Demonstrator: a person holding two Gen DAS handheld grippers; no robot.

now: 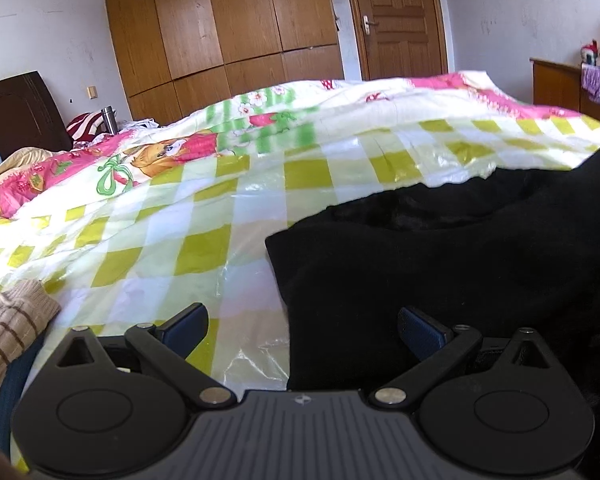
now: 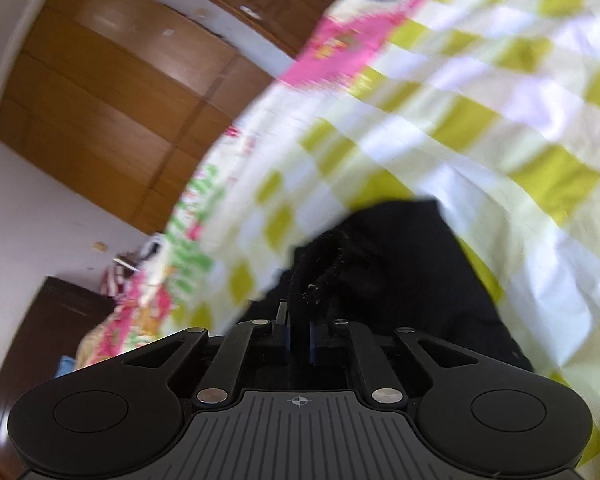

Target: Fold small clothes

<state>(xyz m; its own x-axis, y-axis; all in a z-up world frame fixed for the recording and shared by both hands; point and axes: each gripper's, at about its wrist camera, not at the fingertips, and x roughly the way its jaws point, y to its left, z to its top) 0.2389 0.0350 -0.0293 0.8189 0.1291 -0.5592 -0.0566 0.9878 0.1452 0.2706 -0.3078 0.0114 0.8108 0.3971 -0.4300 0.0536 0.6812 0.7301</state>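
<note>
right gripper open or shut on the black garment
Shut on it: the right gripper has its blue pads drawn close together, with a bunched fold of the black garment pinched between them.

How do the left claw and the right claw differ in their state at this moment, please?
The left claw stands wide open; the right claw is shut. The left claw holds nothing, its right finger just over the black garment; the right claw pinches a bunched fold of that garment. Both hover over the checked bedcover.
</note>
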